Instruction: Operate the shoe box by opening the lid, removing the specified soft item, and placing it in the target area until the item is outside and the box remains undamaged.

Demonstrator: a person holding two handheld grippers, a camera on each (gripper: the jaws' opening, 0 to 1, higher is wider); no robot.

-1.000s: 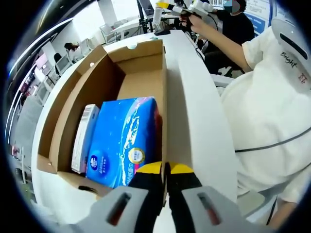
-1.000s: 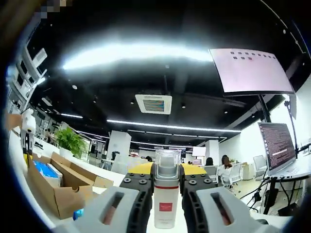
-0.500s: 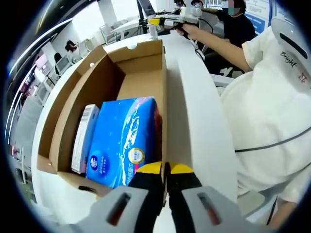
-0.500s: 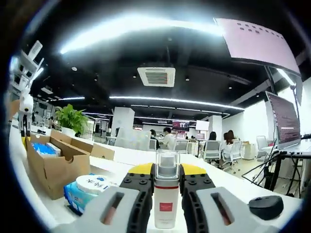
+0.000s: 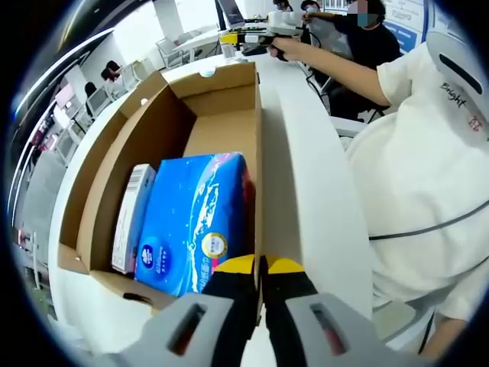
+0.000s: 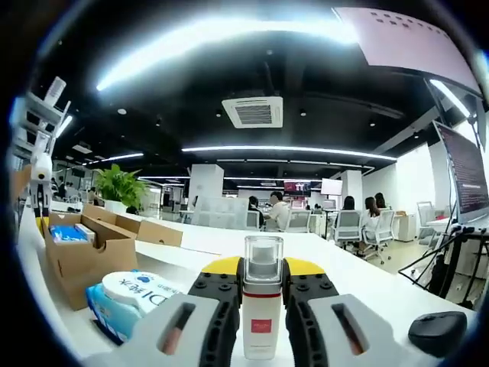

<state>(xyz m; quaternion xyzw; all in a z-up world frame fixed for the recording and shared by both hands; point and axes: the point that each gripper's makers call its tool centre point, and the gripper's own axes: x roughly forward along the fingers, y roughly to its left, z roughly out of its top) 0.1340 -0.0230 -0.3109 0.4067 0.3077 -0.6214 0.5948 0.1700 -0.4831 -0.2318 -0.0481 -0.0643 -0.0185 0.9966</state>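
The cardboard shoe box (image 5: 221, 95) lies open on the white table. Inside it are a blue soft tissue pack (image 5: 195, 222) and, to its left, a narrow white carton (image 5: 134, 214). My left gripper (image 5: 260, 267) is shut on the box's near right wall. Far beyond the box, a hand holds my right gripper (image 5: 229, 38) out over the table. In the right gripper view, the right gripper (image 6: 262, 271) is shut on an upright white bottle (image 6: 262, 306) with a red label and clear cap. The box (image 6: 84, 256) stands at the left there.
A blue-and-white wet wipes pack (image 6: 126, 294) lies on the table beside the box. A black mouse (image 6: 435, 332) sits at the lower right. The person's white shirt (image 5: 428, 176) is close on the right of the table (image 5: 313, 191). Office desks and seated people are behind.
The right gripper has swung left and tipped down with the bottle in it, bringing the table, wipes pack and mouse into its view. The left gripper and box have stayed still.
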